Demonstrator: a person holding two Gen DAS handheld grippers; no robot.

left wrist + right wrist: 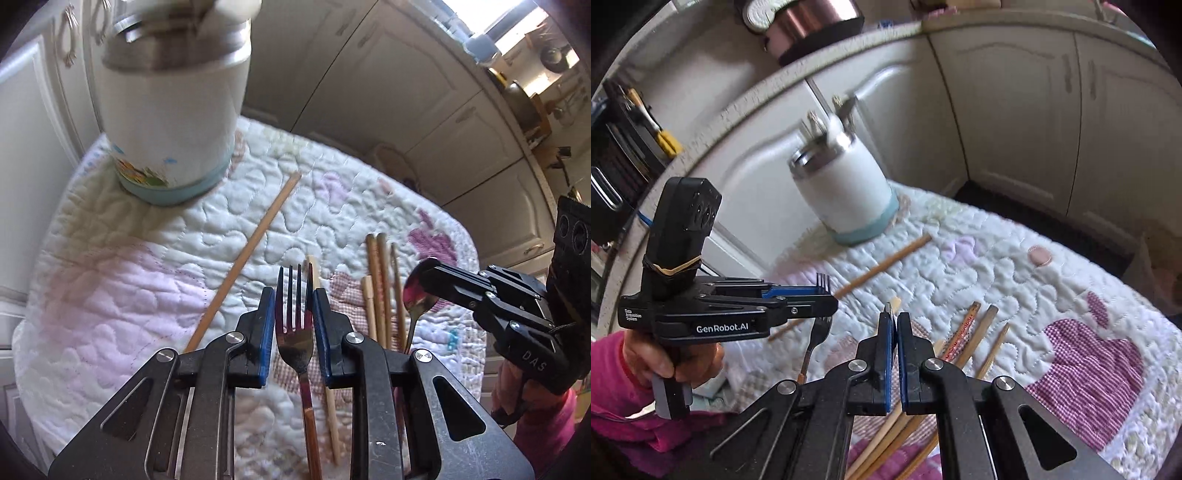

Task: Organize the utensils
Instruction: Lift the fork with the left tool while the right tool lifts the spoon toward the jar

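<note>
Cabinets [1015, 110] hem quilt [122, 266]; lower left bare. Left gripper [294, 306] clamps fork [295, 332]; right gripper [894, 328] pinches spoon [417, 291].

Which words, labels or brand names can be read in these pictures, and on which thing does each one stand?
"GenRobot.AI": white print on the side of the left gripper.
"DAS": on the body of the right gripper.
Small white label at the rear of the left gripper: top line seems to read "Data", the rest too small to read.
Red print along one chopstick: too small to read.
Cup: pictures only, no readable words.
</note>
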